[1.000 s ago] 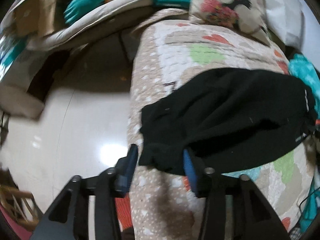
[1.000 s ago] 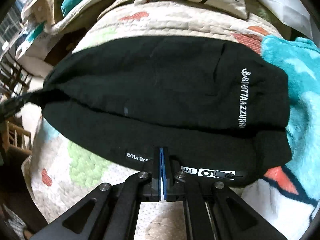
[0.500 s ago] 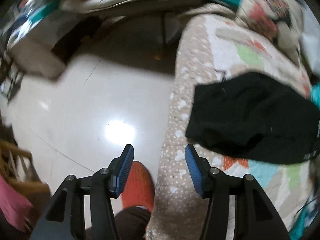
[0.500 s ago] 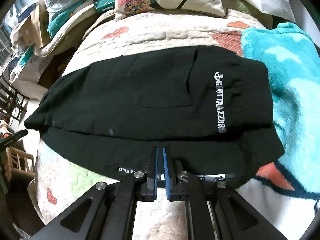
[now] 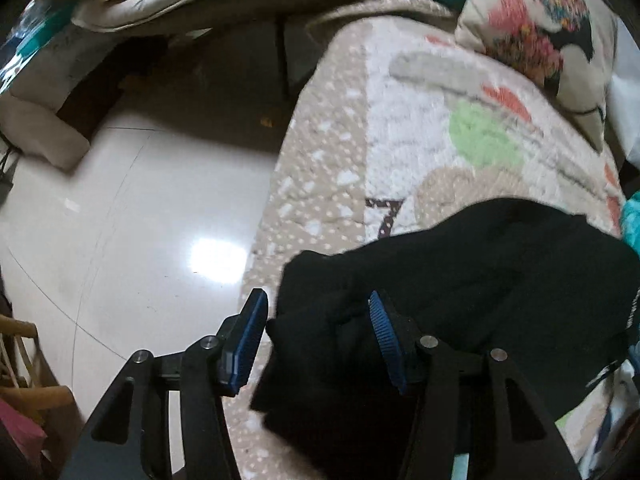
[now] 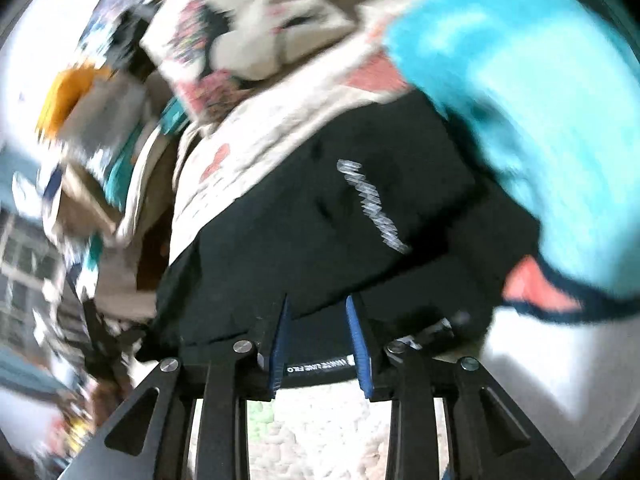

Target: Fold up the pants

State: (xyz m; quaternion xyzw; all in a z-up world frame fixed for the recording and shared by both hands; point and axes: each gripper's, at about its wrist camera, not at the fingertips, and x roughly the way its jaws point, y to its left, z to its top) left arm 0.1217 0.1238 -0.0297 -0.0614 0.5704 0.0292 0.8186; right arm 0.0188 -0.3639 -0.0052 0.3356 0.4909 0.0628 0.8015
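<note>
Black pants [image 5: 480,280] lie folded on a patterned quilt [image 5: 400,120] on a bed. In the left wrist view my left gripper [image 5: 320,332] is open, its blue pads on either side of the pants' left end near the bed edge. In the right wrist view, which is blurred, the pants [image 6: 320,220] show white lettering and a waistband label. My right gripper [image 6: 320,332] is open at the waistband edge, holding nothing.
A turquoise blanket [image 6: 520,100] lies to the right of the pants. A floral pillow [image 5: 552,32] sits at the bed's head. A shiny tiled floor [image 5: 140,240] lies left of the bed, with cluttered furniture [image 5: 120,20] beyond.
My right gripper opened and let go of the waistband, and its view swung sharply. My left gripper pulled away to the floor side, then came back to the pants' left end.
</note>
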